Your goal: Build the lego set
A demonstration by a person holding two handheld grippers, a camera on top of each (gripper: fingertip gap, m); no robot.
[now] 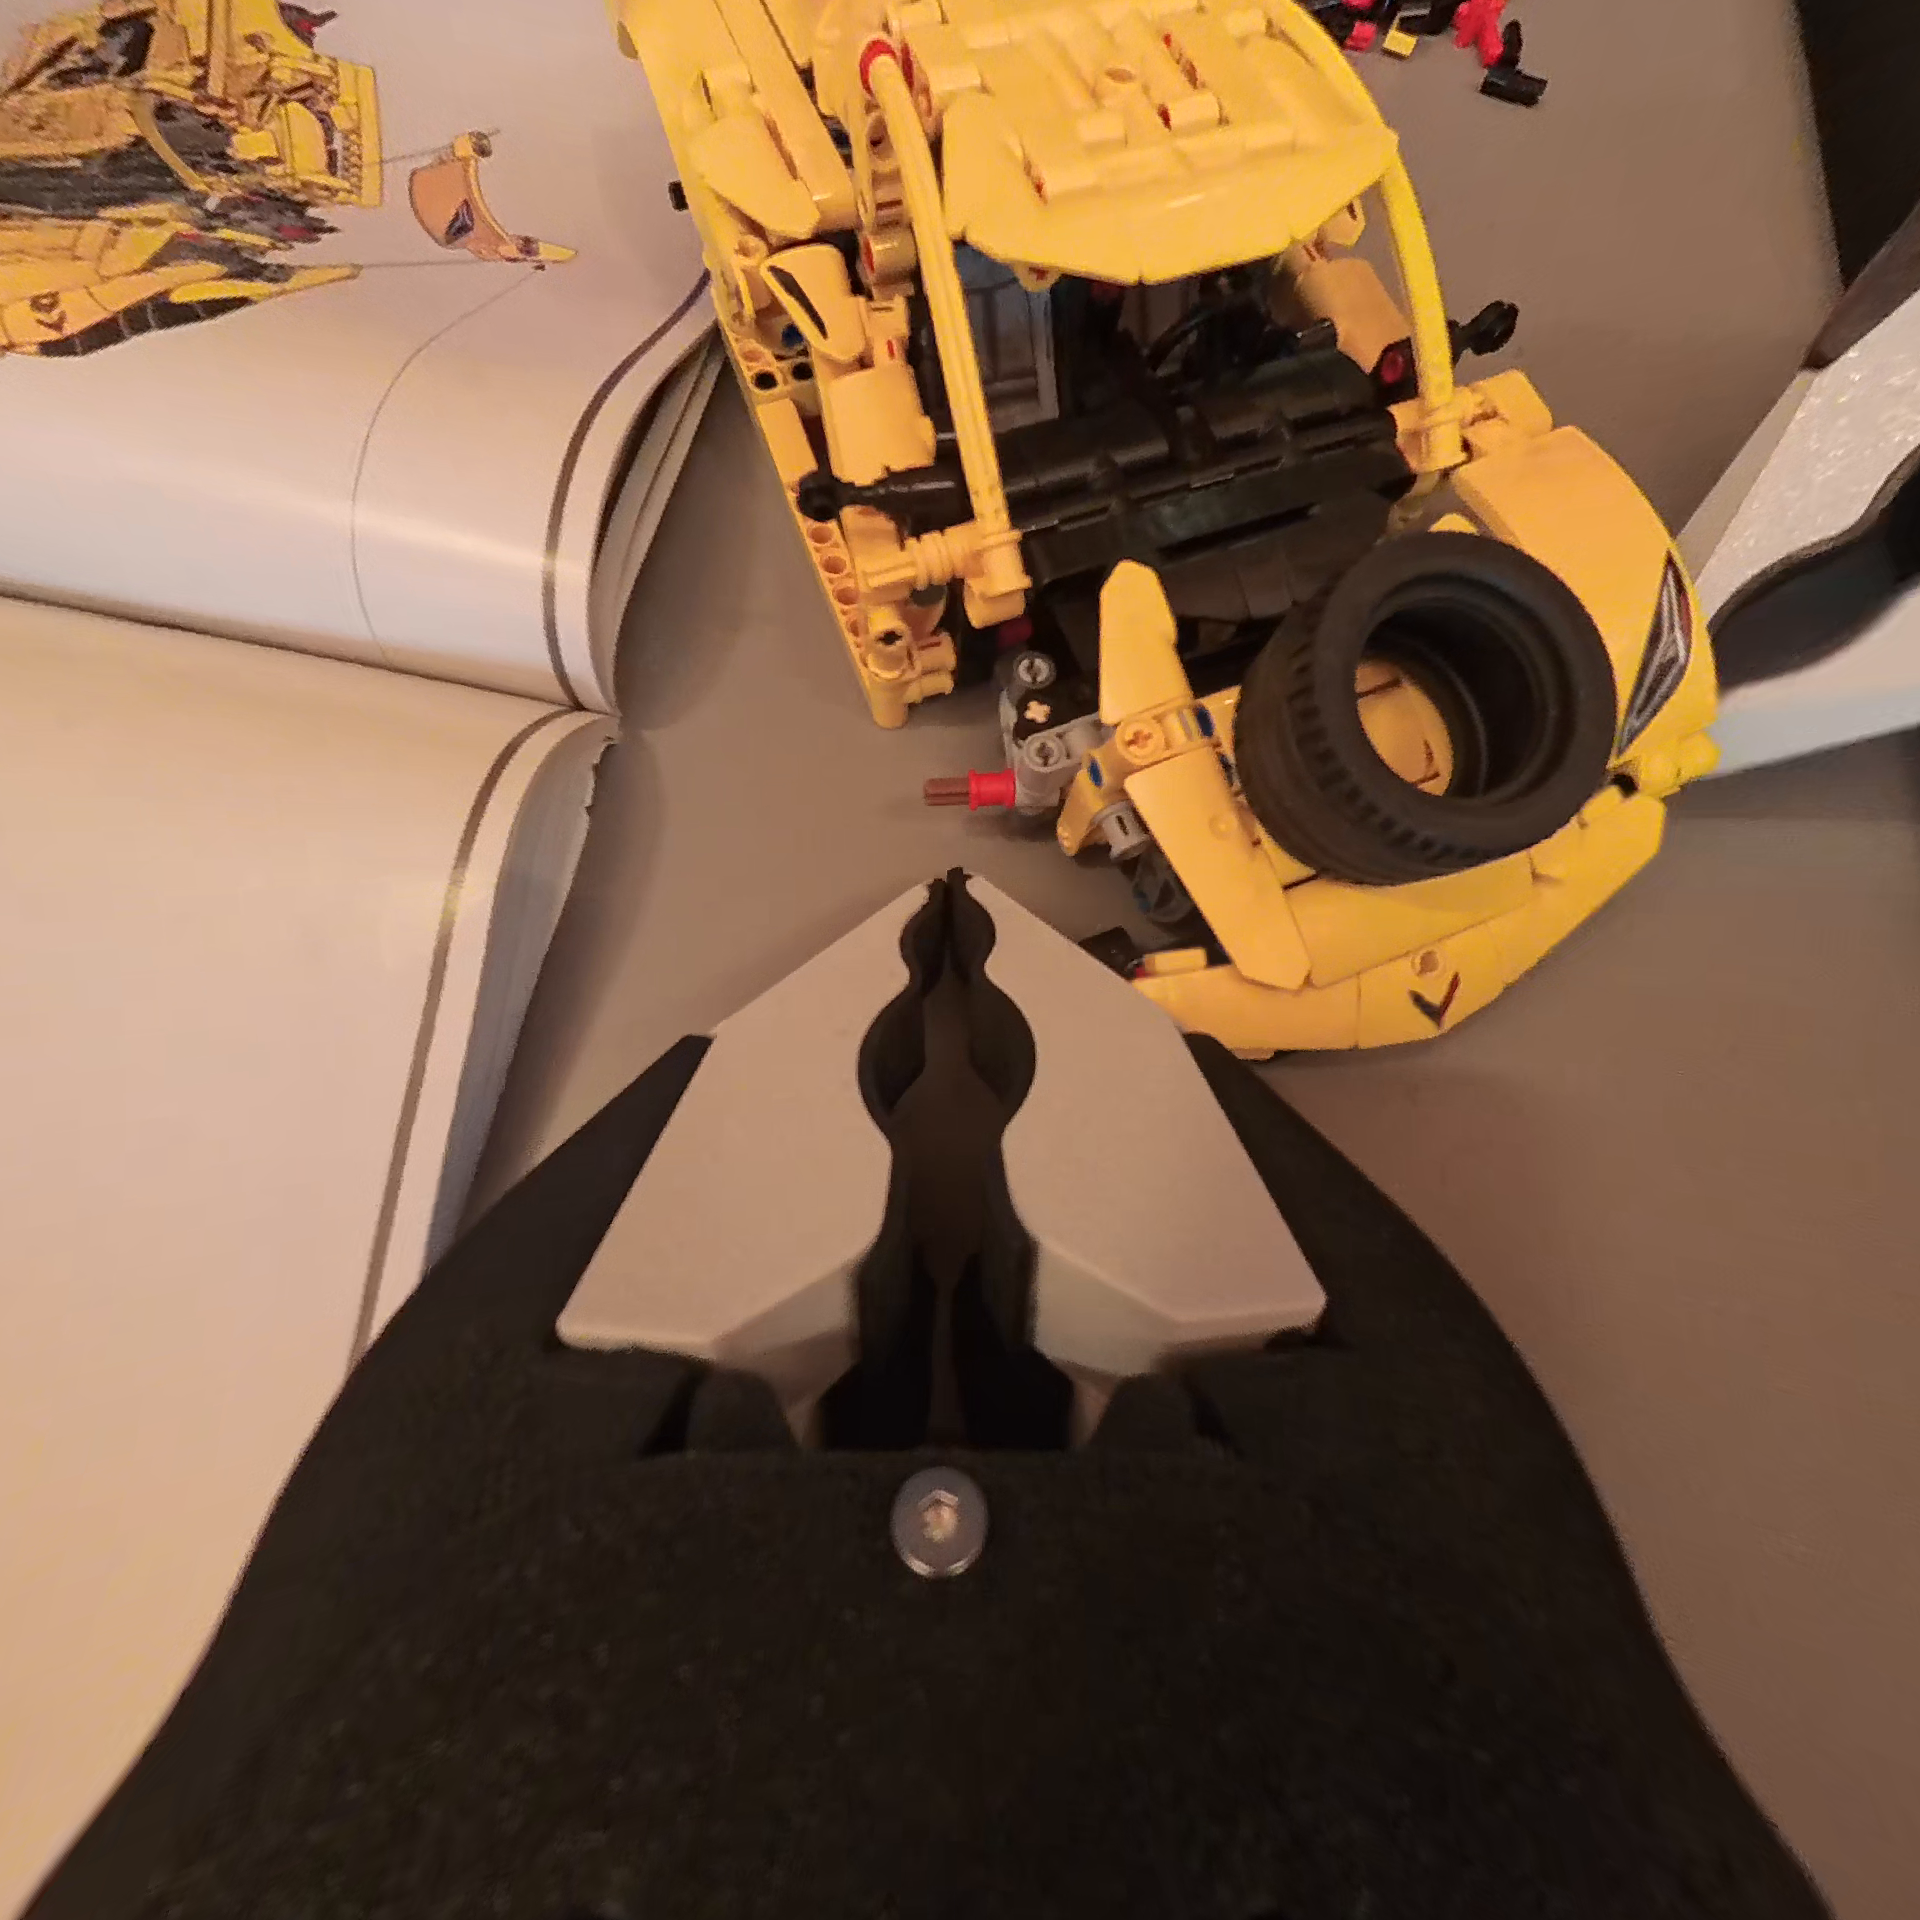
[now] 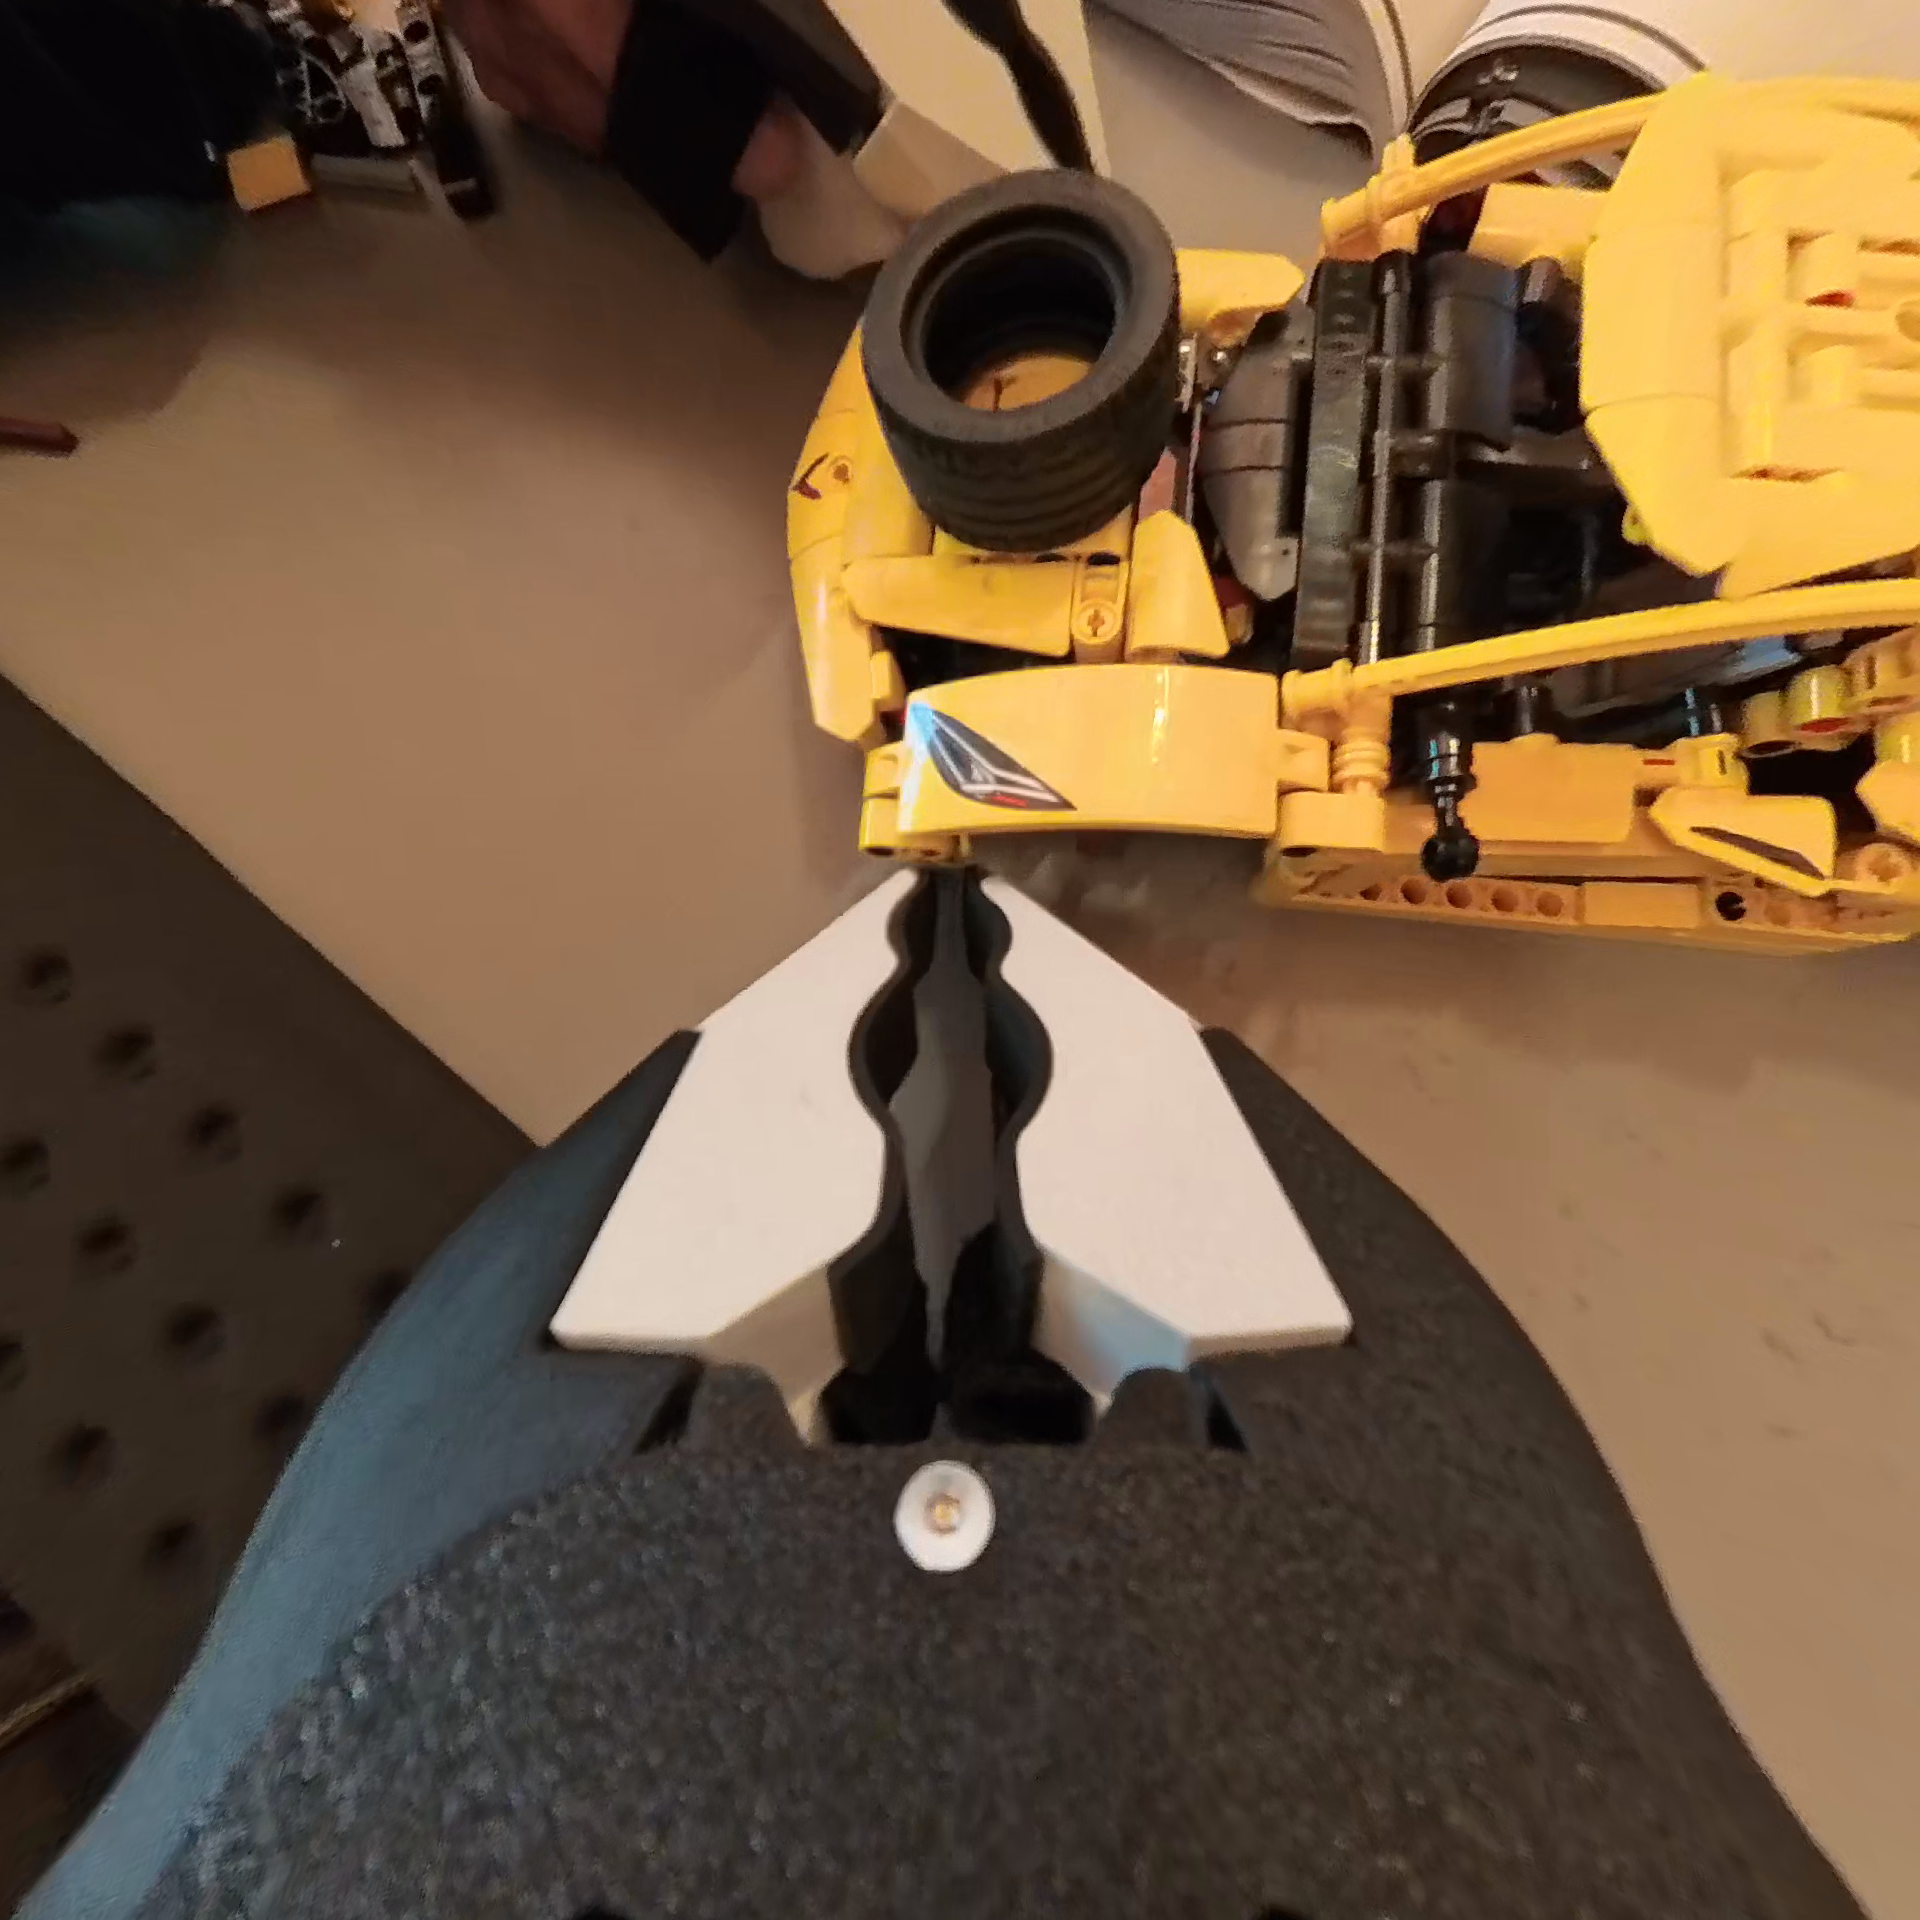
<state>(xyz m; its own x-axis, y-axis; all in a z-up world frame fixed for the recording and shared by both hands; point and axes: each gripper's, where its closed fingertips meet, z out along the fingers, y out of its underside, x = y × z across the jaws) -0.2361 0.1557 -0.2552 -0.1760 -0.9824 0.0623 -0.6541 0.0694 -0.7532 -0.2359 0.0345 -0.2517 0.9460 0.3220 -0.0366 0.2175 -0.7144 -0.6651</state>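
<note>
While the left wrist view looks over an open instruction book point(image 1: 260, 540) with pictures of the yellow car, the right wrist view shows only a corner of its pages at the top. The right wrist view also shows a dark board with holes point(image 2: 156, 1195) at the left and some small loose parts point(image 2: 343, 114) far off in the top corner. The left wrist view shows a little heap of red and black pieces point(image 1: 1455, 42) at its top edge.

The yellow lego car point(image 1: 1091, 260) sits on the grey table point(image 1: 1558, 1299) in both views. A black tire point(image 1: 1429, 707) lies loose on the front of the car, hollow side up. A red pin on a grey axle part point(image 1: 987, 788) sticks out from the car's front corner.

The left gripper point(image 1: 954, 883) has its two fingers pressed together with nothing between them. It hovers over the table, near the red pin but apart from it.

The right gripper point(image 2: 943, 883) is closed too, and its tips sit right at the lower edge of the curved yellow panel point(image 2: 1091, 758) with the headlight sticker. I cannot tell if they pinch a small bit of it.
</note>
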